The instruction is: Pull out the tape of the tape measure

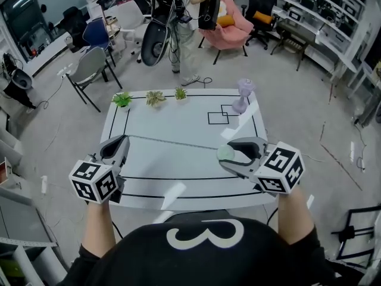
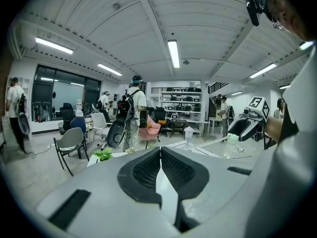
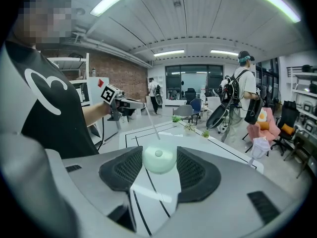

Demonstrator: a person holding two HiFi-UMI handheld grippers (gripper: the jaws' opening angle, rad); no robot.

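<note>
A round pale green tape measure case [image 1: 225, 153] sits between the jaws of my right gripper [image 1: 231, 154], which is shut on it above the white table [image 1: 178, 121]. The right gripper view shows the case [image 3: 158, 158] pressed between both pads. A thin tape [image 1: 172, 142] runs out of it leftwards across the table to my left gripper [image 1: 123, 139]. The left gripper's jaws are shut on the tape's end. From the right gripper view the tape [image 3: 151, 125] rises toward the left gripper [image 3: 130, 104]. In the left gripper view the pads [image 2: 148, 170] meet, and the tape's end is not visible there.
Three small potted plants [image 1: 156, 98] line the table's far edge, with a pale purple dumbbell-shaped object [image 1: 243, 95] at the far right corner. Black lines and a square outline [image 1: 218, 117] mark the tabletop. Chairs [image 1: 89, 67] and a standing person [image 1: 184, 28] are behind the table.
</note>
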